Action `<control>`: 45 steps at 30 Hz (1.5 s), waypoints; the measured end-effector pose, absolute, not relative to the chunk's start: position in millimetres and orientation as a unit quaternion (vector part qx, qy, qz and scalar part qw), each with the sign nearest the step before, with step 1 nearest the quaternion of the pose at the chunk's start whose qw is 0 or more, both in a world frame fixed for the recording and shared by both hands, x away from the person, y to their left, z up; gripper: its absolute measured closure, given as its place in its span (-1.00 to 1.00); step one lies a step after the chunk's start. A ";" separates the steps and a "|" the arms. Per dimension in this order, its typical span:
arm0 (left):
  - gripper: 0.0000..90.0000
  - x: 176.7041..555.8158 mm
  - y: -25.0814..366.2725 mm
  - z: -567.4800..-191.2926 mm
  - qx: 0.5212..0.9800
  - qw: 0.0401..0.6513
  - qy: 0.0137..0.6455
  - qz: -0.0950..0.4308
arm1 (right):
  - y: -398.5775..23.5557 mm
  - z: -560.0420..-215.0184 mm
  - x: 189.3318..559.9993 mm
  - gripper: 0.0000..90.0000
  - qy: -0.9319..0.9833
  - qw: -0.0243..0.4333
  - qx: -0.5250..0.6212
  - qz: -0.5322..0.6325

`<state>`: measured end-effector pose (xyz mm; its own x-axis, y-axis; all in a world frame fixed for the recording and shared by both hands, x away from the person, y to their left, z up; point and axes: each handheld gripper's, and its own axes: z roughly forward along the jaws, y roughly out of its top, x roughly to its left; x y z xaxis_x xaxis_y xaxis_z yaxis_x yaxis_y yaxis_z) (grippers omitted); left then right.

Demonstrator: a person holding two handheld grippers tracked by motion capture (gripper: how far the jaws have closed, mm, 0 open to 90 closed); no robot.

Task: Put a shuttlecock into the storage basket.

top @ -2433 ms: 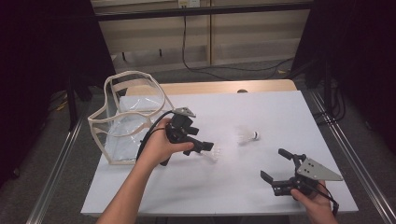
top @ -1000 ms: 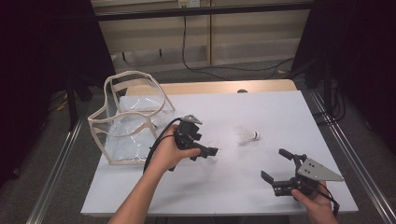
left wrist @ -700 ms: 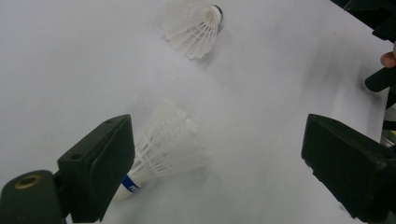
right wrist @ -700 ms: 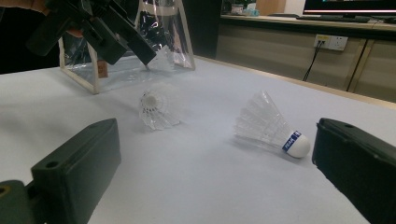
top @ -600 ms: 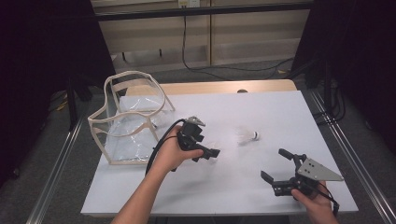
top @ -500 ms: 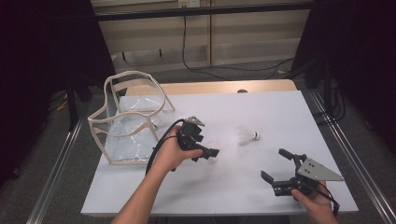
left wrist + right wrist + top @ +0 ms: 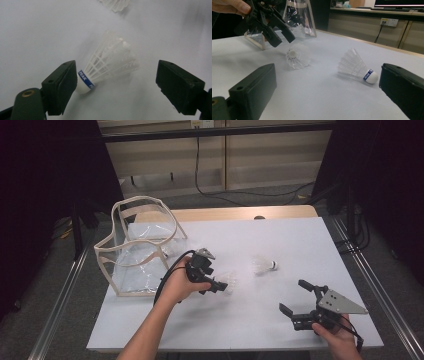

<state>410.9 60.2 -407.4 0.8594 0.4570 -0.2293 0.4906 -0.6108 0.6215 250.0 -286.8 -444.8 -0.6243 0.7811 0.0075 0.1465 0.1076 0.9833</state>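
Shuttlecock time: the white feathered shuttlecock with the blue-banded cork (image 7: 105, 66) lies on its side on the white table (image 7: 300, 240). Left gripper (image 7: 115, 82) straddles it, jaws just been closing but not pinching yet, lined up to grab. Right gripper (image 7: 299, 301) rests open nearby.
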 end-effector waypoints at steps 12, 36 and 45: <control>-0.35 417.9 59.1 -424.8 0.918 0.332 0.215 0.009 | -286.8 -445.2 250.2 -0.98 0.693 0.272 0.335 0.578; 0.46 413.1 56.6 -432.1 0.926 0.310 0.217 -0.010 | -286.6 -445.4 250.0 -0.98 0.694 0.272 0.335 0.576; 0.46 407.5 56.9 -426.4 0.917 0.312 0.245 -0.034 | -286.7 -445.4 249.9 -0.98 0.694 0.271 0.335 0.576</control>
